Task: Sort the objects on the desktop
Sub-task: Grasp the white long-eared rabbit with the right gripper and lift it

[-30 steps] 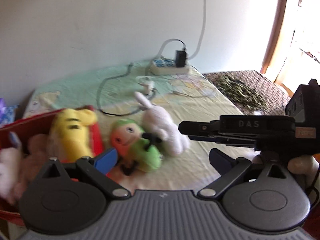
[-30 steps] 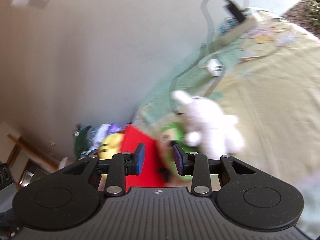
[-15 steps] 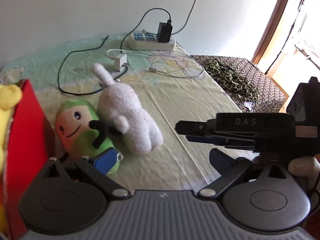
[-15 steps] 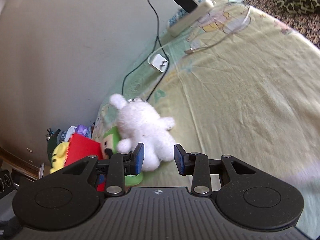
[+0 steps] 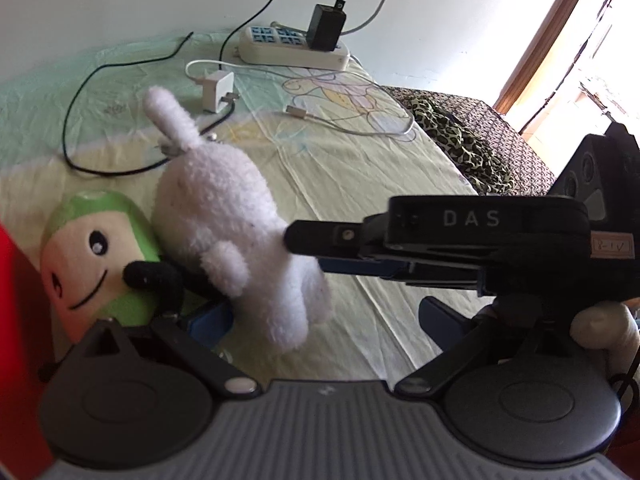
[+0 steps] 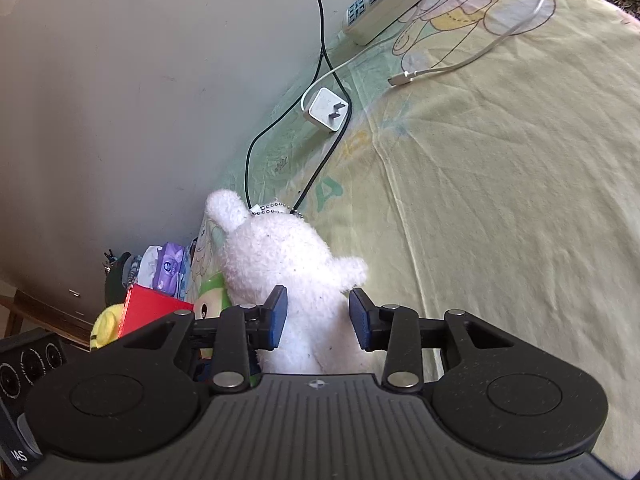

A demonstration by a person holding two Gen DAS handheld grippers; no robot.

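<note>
Right tongs: my right tongs (image 6: 318, 318) are spread, one blue pad on each side of the white rabbit toy (image 6: 296, 280); I cannot tell whether the pads touch its fur.
Left tongs: my left tongs (image 5: 324, 320) stand wide apart and hold nothing; the left pad (image 5: 210, 320) sits low, just beside the rabbit's lower body and the green doll (image 5: 96, 256).
Rabbit position: it lies on the tabletop (image 6: 500, 200), covered by a pale yellow-green sheet, body between the right pads, ear pointing toward the wall.
Rabbit looks: fluffy white plush, one long ear, stubby arms, a small bead chain (image 6: 270, 208) at the head.
Neighbours: the green doll with a smiling face lies against the rabbit's side; a red box (image 6: 150, 312) stands beyond it with a yellow toy (image 6: 105, 326) at its edge.
Farther back: a white charger (image 5: 217, 91), a black cable (image 5: 100, 120) and a power strip (image 5: 288, 46) lie well apart from the toys.
</note>
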